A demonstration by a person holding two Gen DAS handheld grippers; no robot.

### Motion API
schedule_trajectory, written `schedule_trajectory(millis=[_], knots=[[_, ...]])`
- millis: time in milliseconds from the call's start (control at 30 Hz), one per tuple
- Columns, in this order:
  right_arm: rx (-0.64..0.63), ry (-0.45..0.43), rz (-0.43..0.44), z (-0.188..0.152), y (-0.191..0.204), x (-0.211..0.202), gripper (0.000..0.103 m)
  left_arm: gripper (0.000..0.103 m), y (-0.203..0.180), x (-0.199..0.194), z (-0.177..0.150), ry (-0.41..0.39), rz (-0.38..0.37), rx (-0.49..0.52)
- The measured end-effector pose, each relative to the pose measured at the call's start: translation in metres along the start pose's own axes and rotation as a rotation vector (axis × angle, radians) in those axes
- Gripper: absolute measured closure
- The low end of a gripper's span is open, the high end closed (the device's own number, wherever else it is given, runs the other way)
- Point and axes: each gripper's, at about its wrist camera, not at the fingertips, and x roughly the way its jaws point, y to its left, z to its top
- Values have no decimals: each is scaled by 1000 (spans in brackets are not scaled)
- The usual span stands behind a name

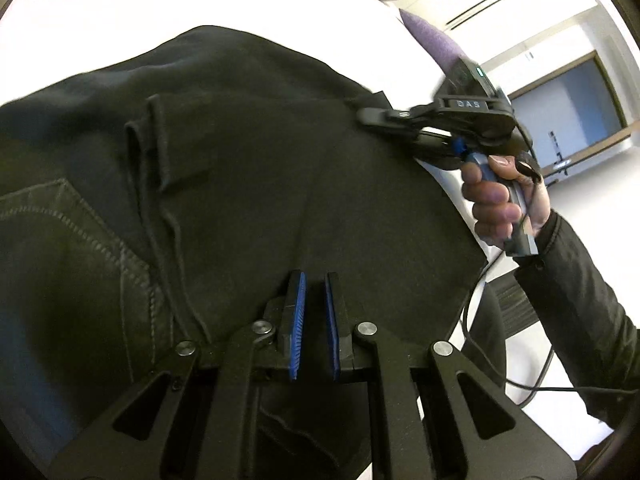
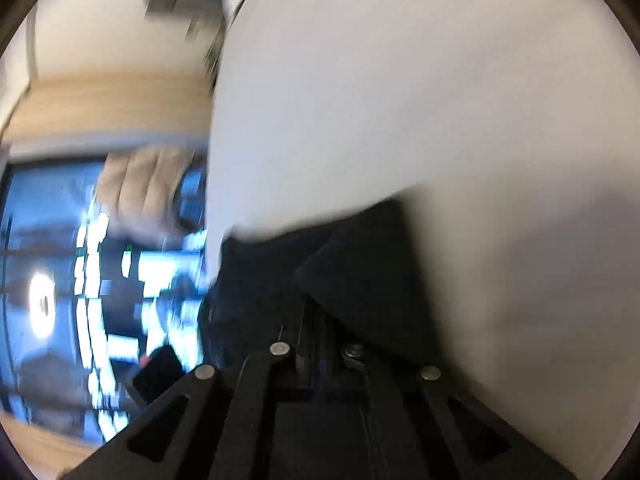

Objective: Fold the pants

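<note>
The black pants lie spread on a white table, with a stitched back pocket and belt loop at left. My left gripper has its blue-padded fingers close together, clamped on the near edge of the pants. My right gripper is seen in the left wrist view, shut on the far right corner of the pants. In the blurred right wrist view, dark cloth sits between the right gripper's fingers over the white table.
A purple object lies on the table's far right. The table edge runs behind the right hand, with a cable hanging below. Blurred window and wooden trim lie beyond the table's left edge.
</note>
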Motion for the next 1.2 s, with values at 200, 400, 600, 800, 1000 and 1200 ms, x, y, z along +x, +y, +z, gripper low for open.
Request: schedule_trajectory(millis=[200, 400, 600, 800, 1000, 1200], knots=[[-5, -121, 79, -19, 11, -47, 82, 93, 7, -25, 2, -59, 12, 2], [-108, 83, 27, -47, 29, 14, 71, 93, -15, 0, -1, 55, 28, 108], [-99, 116, 88, -81, 17, -7, 74, 93, 8, -17, -27, 22, -47, 28], [-150, 170, 61, -128, 18, -29, 74, 93, 13, -27, -40, 2, -31, 30], [-200, 38, 120, -141, 58, -56, 61, 93, 1, -19, -39, -9, -2, 36], [-140, 72, 197, -115, 69, 13, 43, 93, -13, -22, -49, -46, 6, 25]])
